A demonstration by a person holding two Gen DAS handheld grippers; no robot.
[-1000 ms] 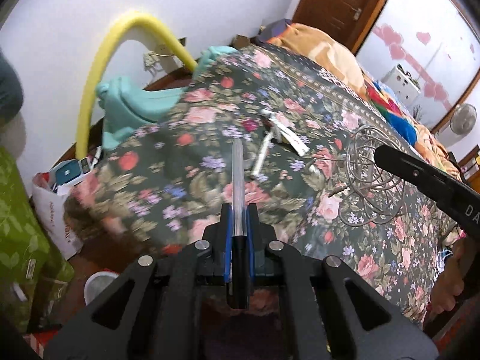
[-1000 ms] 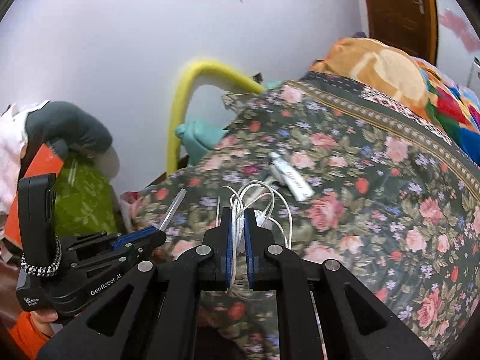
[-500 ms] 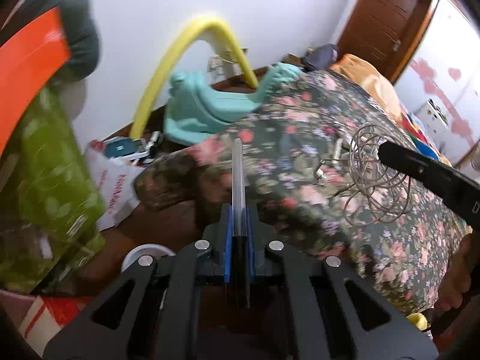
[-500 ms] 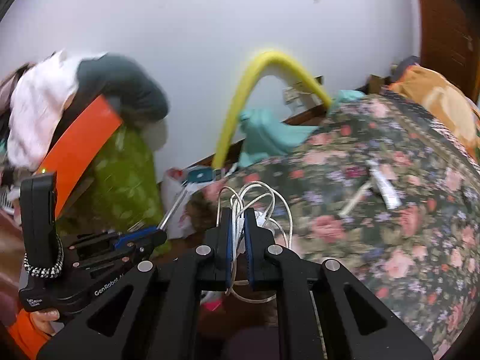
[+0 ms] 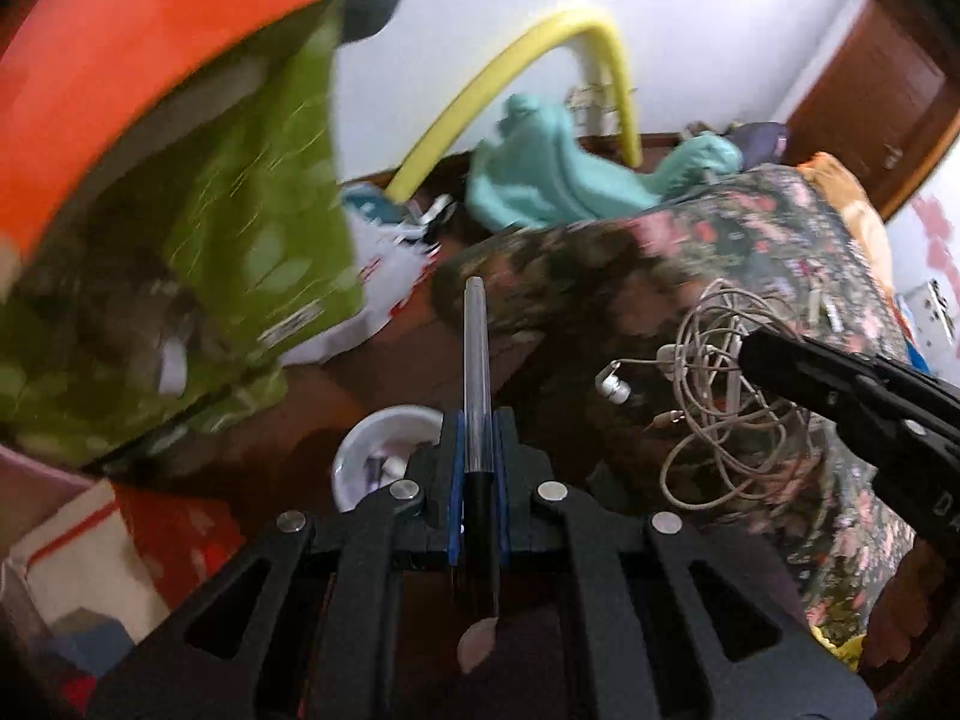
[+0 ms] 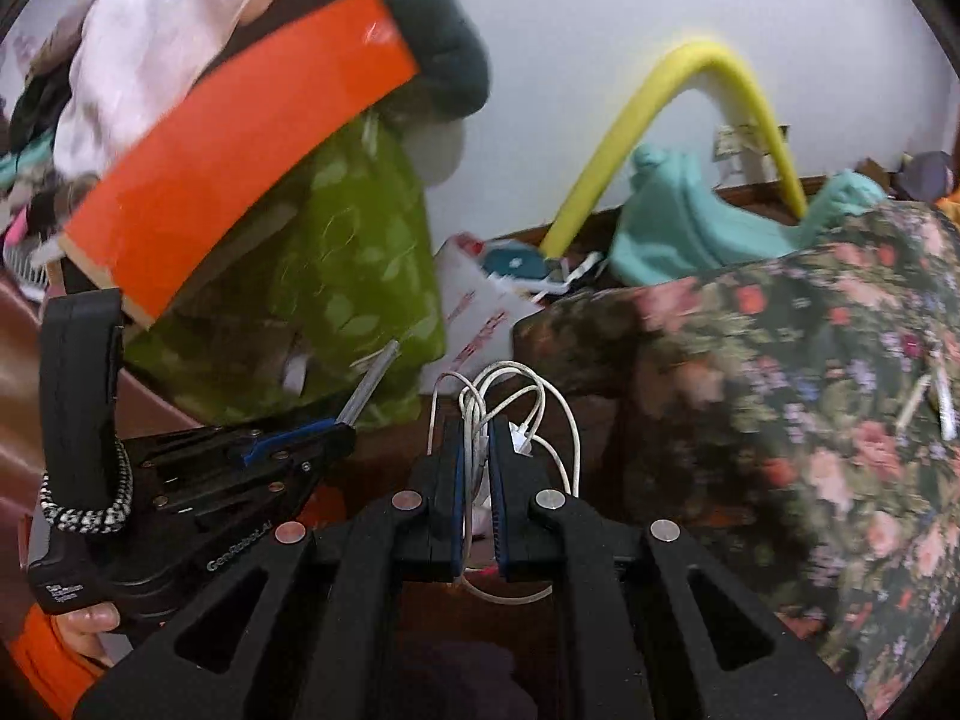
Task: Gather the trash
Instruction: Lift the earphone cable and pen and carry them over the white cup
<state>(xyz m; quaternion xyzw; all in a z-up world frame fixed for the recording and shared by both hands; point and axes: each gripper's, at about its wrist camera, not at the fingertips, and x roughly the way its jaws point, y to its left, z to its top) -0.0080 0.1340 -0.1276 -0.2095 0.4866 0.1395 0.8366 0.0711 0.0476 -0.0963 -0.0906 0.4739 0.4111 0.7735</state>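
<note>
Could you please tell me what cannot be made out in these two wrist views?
- White bin, left wrist: contents hidden behind the left tongs.
- Floral bedspread, right wrist: two small items blurred, unidentifiable.
- Earphone cable, right wrist: lower loops hidden by the right tongs.

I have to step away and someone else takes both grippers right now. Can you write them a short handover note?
Left gripper: shut on a clear pen, which sticks out forward past the fingers.
Right gripper: shut on a tangle of white earphone cable, with loops hanging free.
Both are held off the floral bed, over the floor beside it. A white bin with a few things in it sits on the floor just past the left gripper.
Done: both items picked up.
Left: drop them, probably into that bin. Two small pale stick-like items still lie on the bed.
</note>
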